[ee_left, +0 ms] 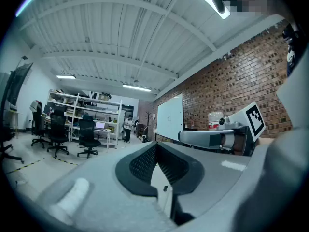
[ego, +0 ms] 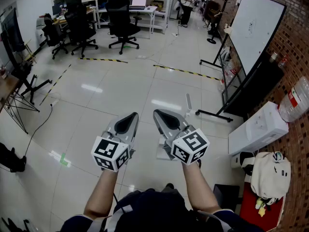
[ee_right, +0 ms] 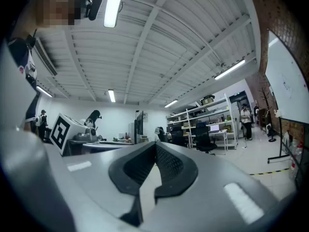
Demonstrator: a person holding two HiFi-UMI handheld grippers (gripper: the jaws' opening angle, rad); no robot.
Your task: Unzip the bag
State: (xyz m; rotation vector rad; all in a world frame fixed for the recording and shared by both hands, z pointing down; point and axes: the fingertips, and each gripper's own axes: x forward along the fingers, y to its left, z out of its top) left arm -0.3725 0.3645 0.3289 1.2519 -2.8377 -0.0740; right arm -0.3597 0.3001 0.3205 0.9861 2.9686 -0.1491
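Note:
A cream-white bag (ego: pixel 269 174) lies on a red surface at the lower right of the head view, near the brick wall. Both grippers are held side by side in front of the person, over the tiled floor and well left of the bag. My left gripper (ego: pixel 129 116) is shut with nothing between its jaws, and so is my right gripper (ego: pixel 160 113). The left gripper view shows its jaws (ee_left: pixel 155 144) closed and pointing into the room, with the right gripper (ee_left: pixel 217 137) beside it. The right gripper view shows its closed jaws (ee_right: pixel 155 144). The bag's zipper cannot be made out.
A white cabinet (ego: pixel 257 130) stands next to the bag, with a whiteboard on a wheeled stand (ego: pixel 251 30) behind it. Black office chairs (ego: pixel 120 18) and desks fill the back. A person (ego: pixel 187 4) stands far off. Yellow-black tape (ego: pixel 186 72) crosses the floor.

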